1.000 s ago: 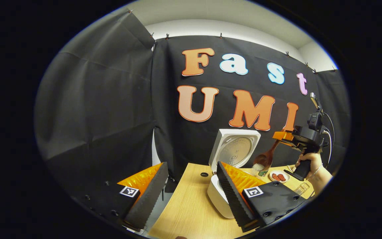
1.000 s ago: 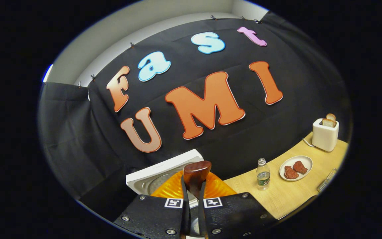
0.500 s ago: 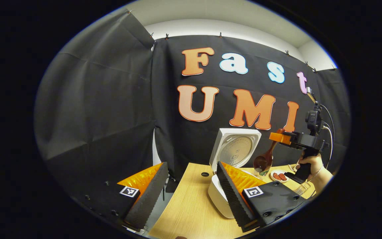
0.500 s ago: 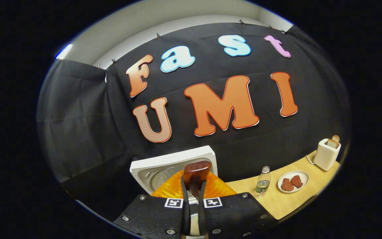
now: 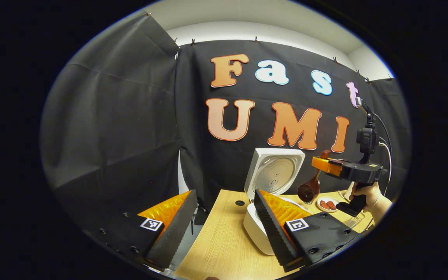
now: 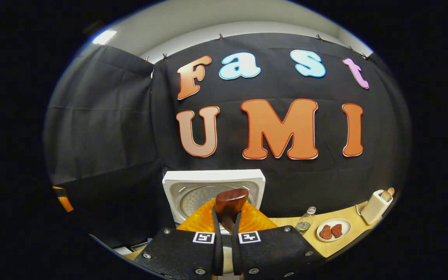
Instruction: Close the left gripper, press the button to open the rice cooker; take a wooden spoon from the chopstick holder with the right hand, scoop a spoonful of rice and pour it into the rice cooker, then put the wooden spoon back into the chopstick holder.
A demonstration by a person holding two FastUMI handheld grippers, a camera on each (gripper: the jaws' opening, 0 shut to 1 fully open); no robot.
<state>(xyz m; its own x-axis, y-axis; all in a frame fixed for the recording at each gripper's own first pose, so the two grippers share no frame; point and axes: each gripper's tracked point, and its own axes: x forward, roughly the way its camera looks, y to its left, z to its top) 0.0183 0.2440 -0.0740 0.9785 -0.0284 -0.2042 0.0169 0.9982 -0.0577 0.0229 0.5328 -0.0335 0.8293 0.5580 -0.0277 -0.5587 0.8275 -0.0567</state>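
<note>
Spoon work is under way over the cooker. In the left gripper view the right gripper is held by a hand at the far right, above the surface, and the wooden spoon hangs from it, handle up in the jaws, bowl down and dark, just to the right of the rice cooker. The cooker's lid stands upright and open, so the pot is reachable from above. No rice shows in the spoon bowl from this angle; whether the pour is finished is a judgement, but it looks that way.

From the right gripper view, the right gripper is clamped tight on the wooden spoon, the handle end poking up between the two fingers, with the open lid straight ahead beyond it. The spoon's long axis runs close to vertical, tipped slightly toward the cooker.

The left gripper sits low and near the camera with its jaws spread wide, holding nothing, the cooker body just behind its right finger.

A bottle, a plate of food and a toaster sit off to the right on the surface. The chopstick holder cannot be made out. The right hand alone carries the spoon, so the return is its job, likely a swing rightward, away from the cooker, keeping the handle upright.
</note>
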